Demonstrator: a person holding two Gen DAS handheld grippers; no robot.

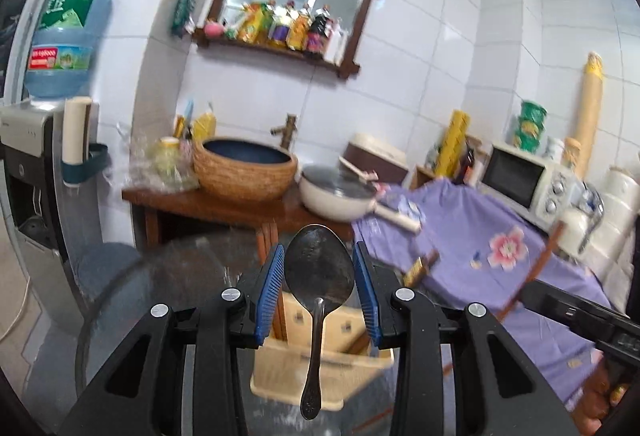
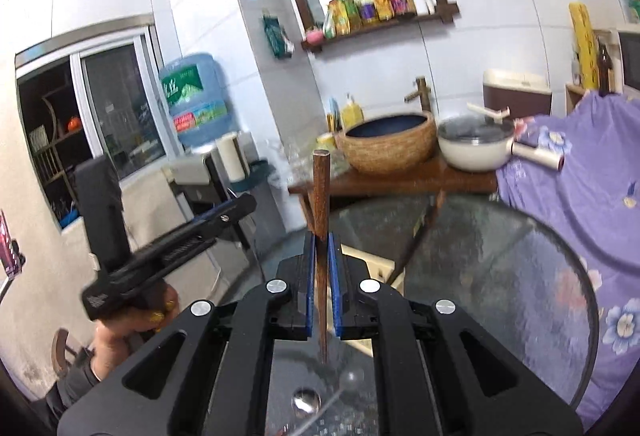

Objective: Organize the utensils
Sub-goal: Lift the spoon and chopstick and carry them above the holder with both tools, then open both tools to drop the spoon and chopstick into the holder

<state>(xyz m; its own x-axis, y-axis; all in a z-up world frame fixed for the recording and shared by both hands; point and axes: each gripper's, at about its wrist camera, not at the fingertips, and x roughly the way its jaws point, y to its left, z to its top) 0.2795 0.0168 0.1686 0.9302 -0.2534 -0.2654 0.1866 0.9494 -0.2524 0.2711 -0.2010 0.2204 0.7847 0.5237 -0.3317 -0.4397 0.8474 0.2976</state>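
My left jaws hug the spoon, my right jaws pinch a chopstick, so I should drop each slowly into the box.

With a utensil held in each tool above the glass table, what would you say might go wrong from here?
1. The spoon is gripped only at the edges of its bowl by the left tool, handle hanging down; it may swing or slip.
2. A dropped spoon could miss the wooden holder and strike the glass table.
3. The chopstick stands upright in the right tool, pinched along a narrow stretch; it could pivot when lowered.
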